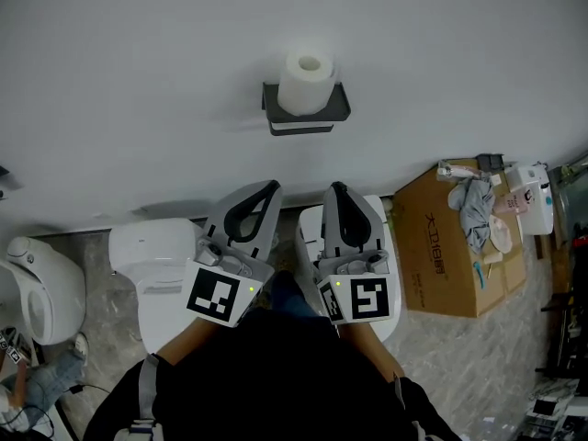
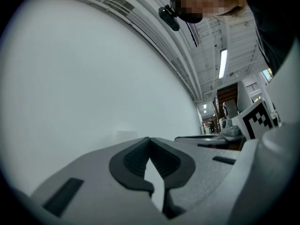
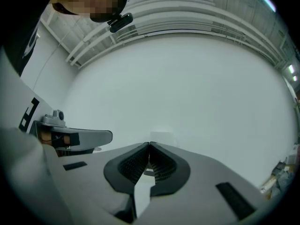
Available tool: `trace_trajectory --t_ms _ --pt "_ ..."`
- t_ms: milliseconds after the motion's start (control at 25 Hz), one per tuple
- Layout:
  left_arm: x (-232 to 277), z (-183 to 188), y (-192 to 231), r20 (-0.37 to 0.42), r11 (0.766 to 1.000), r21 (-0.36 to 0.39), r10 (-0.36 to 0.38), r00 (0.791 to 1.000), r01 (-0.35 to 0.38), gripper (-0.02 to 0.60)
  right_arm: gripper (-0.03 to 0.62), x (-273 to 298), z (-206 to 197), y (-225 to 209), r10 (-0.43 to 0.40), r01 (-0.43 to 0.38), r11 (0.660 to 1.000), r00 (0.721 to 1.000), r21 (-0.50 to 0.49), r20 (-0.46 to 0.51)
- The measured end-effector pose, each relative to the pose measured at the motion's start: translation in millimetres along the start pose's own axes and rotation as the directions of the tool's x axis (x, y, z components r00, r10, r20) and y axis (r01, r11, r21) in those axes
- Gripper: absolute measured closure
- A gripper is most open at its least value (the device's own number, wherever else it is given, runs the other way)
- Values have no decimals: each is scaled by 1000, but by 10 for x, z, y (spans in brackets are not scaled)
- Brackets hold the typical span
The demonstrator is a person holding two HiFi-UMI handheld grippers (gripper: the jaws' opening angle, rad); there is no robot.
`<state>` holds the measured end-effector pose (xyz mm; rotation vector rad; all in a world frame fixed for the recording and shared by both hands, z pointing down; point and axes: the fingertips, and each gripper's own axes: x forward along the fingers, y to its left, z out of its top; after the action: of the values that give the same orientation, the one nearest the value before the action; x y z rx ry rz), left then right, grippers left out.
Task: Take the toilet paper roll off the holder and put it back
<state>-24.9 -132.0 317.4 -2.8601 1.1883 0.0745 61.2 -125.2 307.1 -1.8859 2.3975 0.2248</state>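
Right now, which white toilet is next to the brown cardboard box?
The white toilet beneath the right gripper; its white neighbour stands further left, away from the brown cardboard box.

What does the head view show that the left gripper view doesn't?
Only the head view shows the toilet paper roll sitting on its dark holder, the white toilet and the cardboard box. Only the left gripper view shows the ceiling light high up. Both show the white wall, the left gripper with its jaws shut on nothing, and the right gripper beside it.
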Motion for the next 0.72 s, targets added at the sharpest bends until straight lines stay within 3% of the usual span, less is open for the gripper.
trace_trajectory --t_ms 720 --pt "776 -60 425 -4 997 12 73 997 -73 575 571 848 -208 -425 74 -74 997 997 17 -8"
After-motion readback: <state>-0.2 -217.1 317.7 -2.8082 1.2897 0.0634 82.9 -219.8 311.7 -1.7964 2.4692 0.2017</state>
